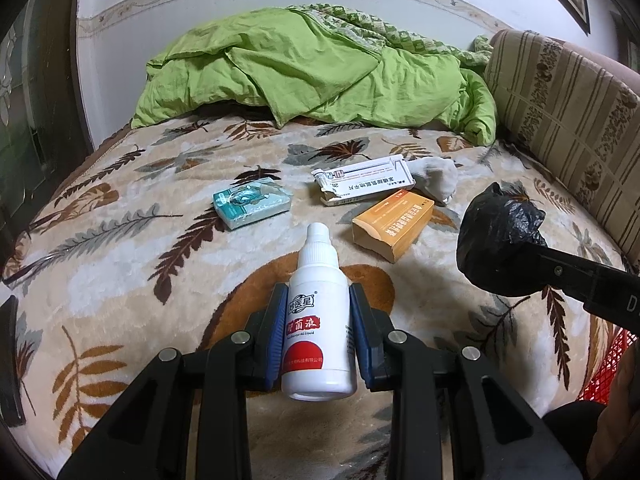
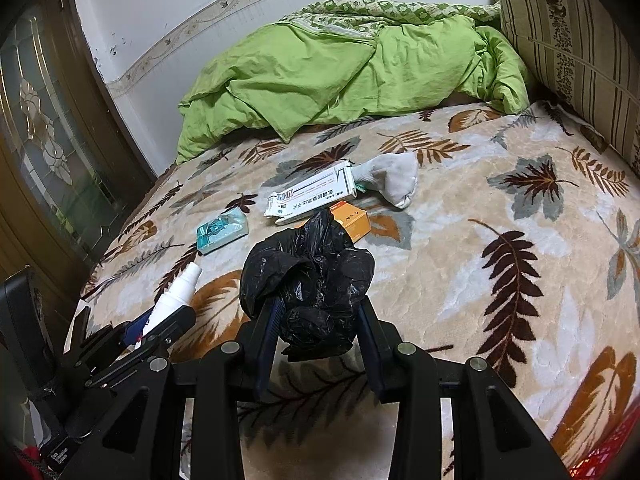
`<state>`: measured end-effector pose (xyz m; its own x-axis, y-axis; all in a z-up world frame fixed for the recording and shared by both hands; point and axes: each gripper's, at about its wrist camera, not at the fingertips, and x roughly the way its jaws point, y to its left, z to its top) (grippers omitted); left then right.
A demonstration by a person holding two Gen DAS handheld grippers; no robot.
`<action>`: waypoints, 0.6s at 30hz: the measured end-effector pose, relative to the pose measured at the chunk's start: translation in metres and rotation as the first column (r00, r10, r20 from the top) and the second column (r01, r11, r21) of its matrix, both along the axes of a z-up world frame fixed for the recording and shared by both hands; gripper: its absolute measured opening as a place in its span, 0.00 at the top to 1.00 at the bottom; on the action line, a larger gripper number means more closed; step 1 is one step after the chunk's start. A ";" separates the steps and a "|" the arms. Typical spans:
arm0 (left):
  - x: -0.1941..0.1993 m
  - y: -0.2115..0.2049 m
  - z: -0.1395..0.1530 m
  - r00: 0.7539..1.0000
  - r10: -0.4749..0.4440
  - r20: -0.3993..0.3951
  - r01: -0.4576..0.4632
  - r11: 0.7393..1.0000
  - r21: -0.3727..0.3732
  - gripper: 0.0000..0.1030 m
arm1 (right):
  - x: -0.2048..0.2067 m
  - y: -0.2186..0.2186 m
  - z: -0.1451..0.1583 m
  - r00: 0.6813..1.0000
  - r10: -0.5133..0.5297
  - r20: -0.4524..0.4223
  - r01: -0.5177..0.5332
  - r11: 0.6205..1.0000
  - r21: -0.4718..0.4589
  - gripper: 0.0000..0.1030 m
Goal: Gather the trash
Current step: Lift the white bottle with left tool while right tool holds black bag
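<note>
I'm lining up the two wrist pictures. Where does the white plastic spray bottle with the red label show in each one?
Left wrist view: the white plastic spray bottle with the red label sits bottom centre, clamped between the left gripper's blue pads.
Right wrist view: the same bottle is at lower left, nozzle pointing up and right, held in the left gripper.
Shared landmark: the teal box on the leaf-patterned blanket.

Both tools are matte black plastic: the left gripper (image 1: 319,302) and right gripper (image 2: 318,312) carry blue ribbed pads (image 1: 273,336) and round silver rivets (image 1: 239,337) on angular, cut-out arms
</note>
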<state>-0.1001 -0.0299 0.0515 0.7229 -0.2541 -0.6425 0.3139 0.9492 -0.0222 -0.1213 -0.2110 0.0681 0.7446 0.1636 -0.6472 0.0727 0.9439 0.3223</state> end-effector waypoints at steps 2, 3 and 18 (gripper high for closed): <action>-0.002 -0.002 0.000 1.000 -0.003 0.007 0.003 1.000 0.008 0.72 | 0.000 0.000 0.000 1.000 0.000 0.001 0.000 1.000 0.000 0.61; -0.002 -0.003 0.000 1.000 -0.005 0.010 0.005 1.000 0.012 0.72 | 0.000 0.000 0.000 1.000 0.001 0.000 -0.001 1.000 0.001 0.61; -0.006 -0.011 0.000 0.999 -0.025 0.033 0.024 0.999 0.043 0.72 | 0.000 0.002 0.000 1.000 0.002 0.000 -0.002 1.000 0.001 0.61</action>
<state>-0.1059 -0.0407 0.0514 0.7378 -0.2451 -0.6289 0.3369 0.9411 0.0285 -0.1213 -0.2094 0.0678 0.7441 0.1657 -0.6472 0.0708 0.9437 0.3230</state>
